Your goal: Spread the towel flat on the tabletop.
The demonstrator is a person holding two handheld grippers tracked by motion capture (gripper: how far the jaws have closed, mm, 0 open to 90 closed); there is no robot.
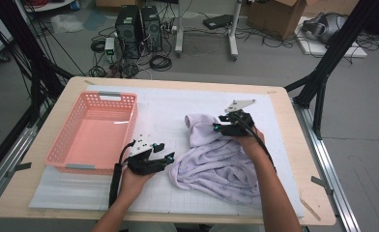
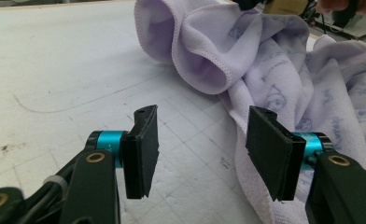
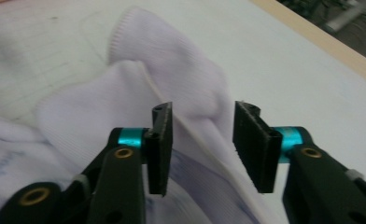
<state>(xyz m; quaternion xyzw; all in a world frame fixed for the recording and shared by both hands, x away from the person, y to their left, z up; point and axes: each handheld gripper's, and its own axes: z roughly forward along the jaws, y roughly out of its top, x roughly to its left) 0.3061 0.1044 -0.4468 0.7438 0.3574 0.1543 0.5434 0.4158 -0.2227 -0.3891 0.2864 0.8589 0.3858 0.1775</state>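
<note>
Lavender towel [image 1: 216, 159], printed with faint blue figures, lies crumpled on the white gridded mat [image 1: 168, 111] at the middle of my table, its hemmed corner folded up into a loose roll at the far end. My right gripper [image 1: 221, 126] hangs over that rolled corner with its jaws spread, the cloth beneath and between them but not pinched; in the right gripper view [image 3: 202, 144] the pads stand clear of the fabric on both sides. My left gripper [image 1: 163, 153] rests low on the mat just beside the towel's near edge, jaws likewise apart and holding nothing. To the left, a pink plastic basket [image 1: 62, 145] sits on the mat.
</note>
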